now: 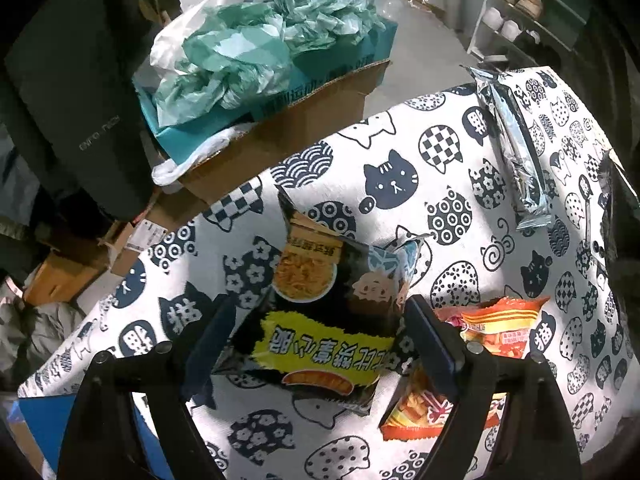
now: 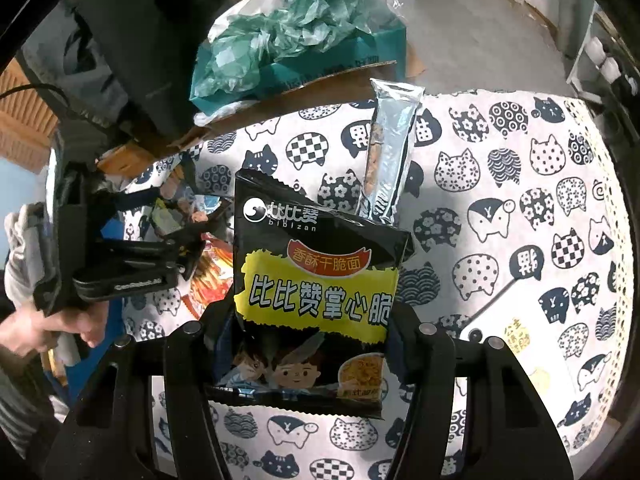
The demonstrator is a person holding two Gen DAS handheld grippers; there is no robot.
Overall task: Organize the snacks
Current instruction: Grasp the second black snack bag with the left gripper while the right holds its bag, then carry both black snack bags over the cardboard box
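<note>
A black and yellow crispy-noodle packet point(image 1: 320, 320) sits between the fingers of my left gripper point(image 1: 320, 336), whose pads touch its sides. A second, identical packet point(image 2: 316, 300) is upright in my right gripper point(image 2: 310, 344), which is shut on it above the cat-print tablecloth point(image 2: 520, 184). An orange snack packet point(image 1: 500, 330) and another orange one point(image 1: 416, 412) lie just right of my left gripper. A silver wrapped bar point(image 1: 516, 148) lies at the far right of the table; in the right wrist view it point(image 2: 390, 148) lies behind the held packet.
A cardboard box point(image 1: 296, 128) stuffed with teal and white plastic bags point(image 1: 260, 48) stands beyond the table's far edge. A black jacket point(image 1: 72, 92) hangs at left. A shoe rack point(image 1: 532, 12) stands at the back right. A white card point(image 2: 516, 332) lies on the table at right.
</note>
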